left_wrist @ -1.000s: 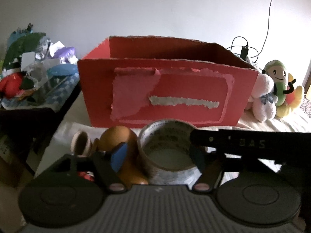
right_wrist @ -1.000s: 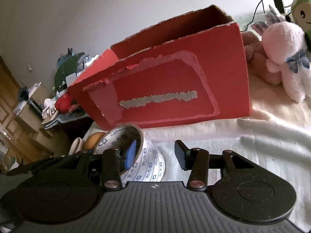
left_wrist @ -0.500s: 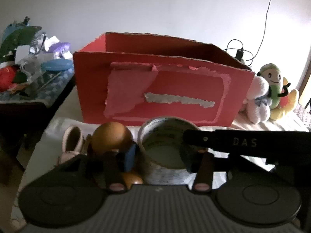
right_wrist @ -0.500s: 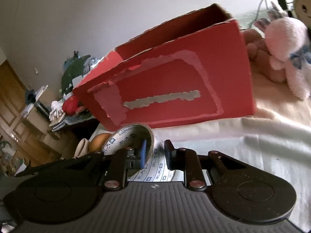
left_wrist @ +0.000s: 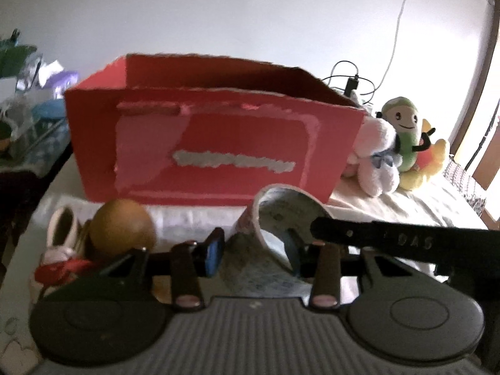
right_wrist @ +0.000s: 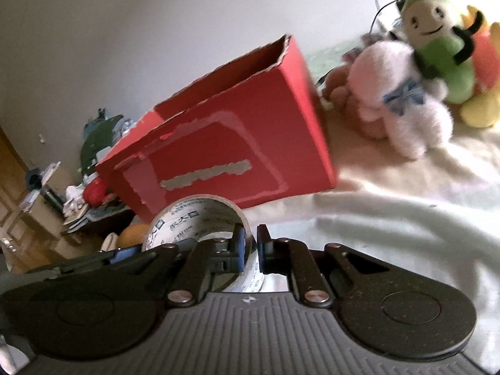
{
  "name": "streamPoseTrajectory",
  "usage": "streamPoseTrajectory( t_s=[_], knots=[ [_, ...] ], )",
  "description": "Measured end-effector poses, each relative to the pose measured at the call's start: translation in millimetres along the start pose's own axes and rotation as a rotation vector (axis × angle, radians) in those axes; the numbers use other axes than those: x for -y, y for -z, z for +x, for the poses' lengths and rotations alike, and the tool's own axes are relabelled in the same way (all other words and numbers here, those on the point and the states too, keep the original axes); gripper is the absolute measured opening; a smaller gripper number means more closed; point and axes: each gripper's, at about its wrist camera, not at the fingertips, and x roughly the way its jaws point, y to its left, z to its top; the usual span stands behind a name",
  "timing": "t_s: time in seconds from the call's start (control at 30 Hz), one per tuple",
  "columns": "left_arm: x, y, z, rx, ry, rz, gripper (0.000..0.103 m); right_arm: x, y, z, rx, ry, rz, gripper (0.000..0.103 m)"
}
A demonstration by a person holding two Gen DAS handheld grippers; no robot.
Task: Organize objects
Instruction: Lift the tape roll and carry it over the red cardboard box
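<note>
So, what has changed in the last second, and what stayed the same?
The right gripper closed its fingers on the wall of the tape roll, one finger inside the ring and one outside, and tilted the roll up toward the right. The left gripper stayed open around the roll without gripping it. The red cardboard box, the orange ball and the plush toys kept their places.

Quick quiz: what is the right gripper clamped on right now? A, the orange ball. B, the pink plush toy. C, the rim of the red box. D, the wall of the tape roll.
D: the right gripper pinches the tape roll wall between its fingers, one inside the ring.
</note>
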Motion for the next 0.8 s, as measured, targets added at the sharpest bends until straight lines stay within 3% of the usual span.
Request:
streamPoseTrajectory(
  t_s=[0.2,0.4,0.63,0.8],
  knots=[
    [10.7,-1.4,1.8,-0.006,0.057,0.003,0.040,11.9,3.3,-21.3,0.063,-0.013,0.037,0.010],
    [30.2,-15.8,-18.3,0.050,0.112,0.054,0.039,4.1,-13.5,-58.6,0.183,-0.021,0.021,0.010],
    [51.8,-65.6,-58.7,0.172,0.150,0.170,0.039,-23.5,-60.9,-82.1,0.325,-0.056,-0.040,0.010],
    [50.3,-108.0,-71.9,0.244,0.105,0.246,0.039,-41.4,-100.2,-63.8,0.333,-0.075,-0.078,0.011]
  ],
)
